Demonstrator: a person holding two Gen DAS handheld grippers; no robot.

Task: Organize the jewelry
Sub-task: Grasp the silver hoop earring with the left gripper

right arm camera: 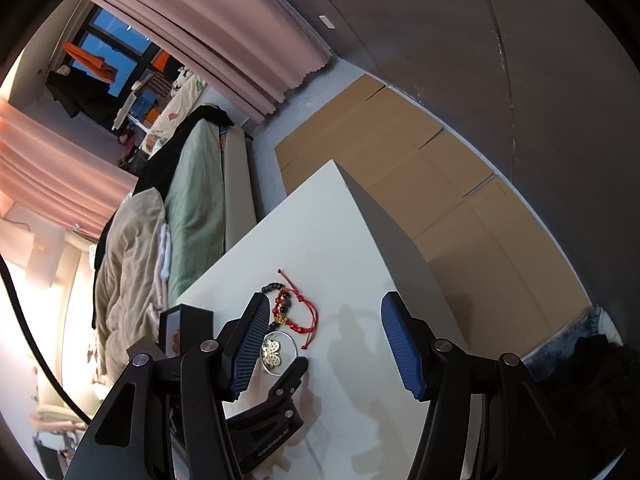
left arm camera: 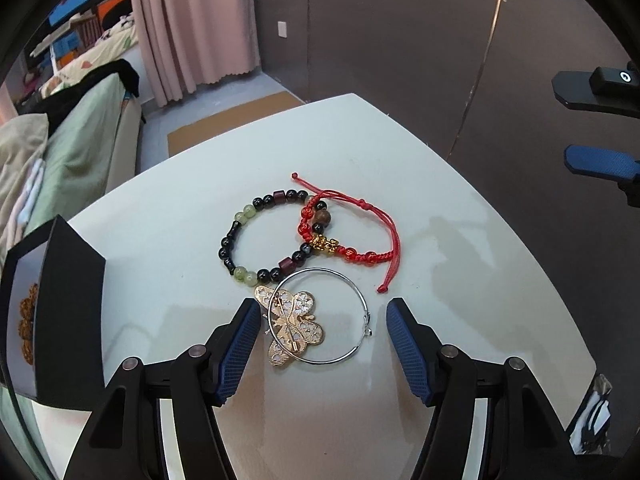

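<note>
On the white table point(left arm camera: 160, 240) lie a gold butterfly brooch point(left arm camera: 294, 330), a thin silver bangle point(left arm camera: 356, 292) laid over it, a black-and-green bead bracelet point(left arm camera: 240, 220) and a red cord bracelet point(left arm camera: 352, 254) with a gold charm. My left gripper point(left arm camera: 320, 316) is open, its jaws standing on either side of the brooch and bangle, just above the table. A black jewelry box point(left arm camera: 60, 320) stands open at the left with an orange piece inside. My right gripper point(right arm camera: 320, 320) is open and empty, held high above the table; the jewelry point(right arm camera: 288, 316) shows below it.
A bed with green and beige covers point(left arm camera: 72, 152) lies left of the table. Cardboard point(right arm camera: 420, 184) covers the floor beyond the table's far edge. A dark wall and pink curtain point(left arm camera: 192, 20) stand behind. The table edge is near on the right.
</note>
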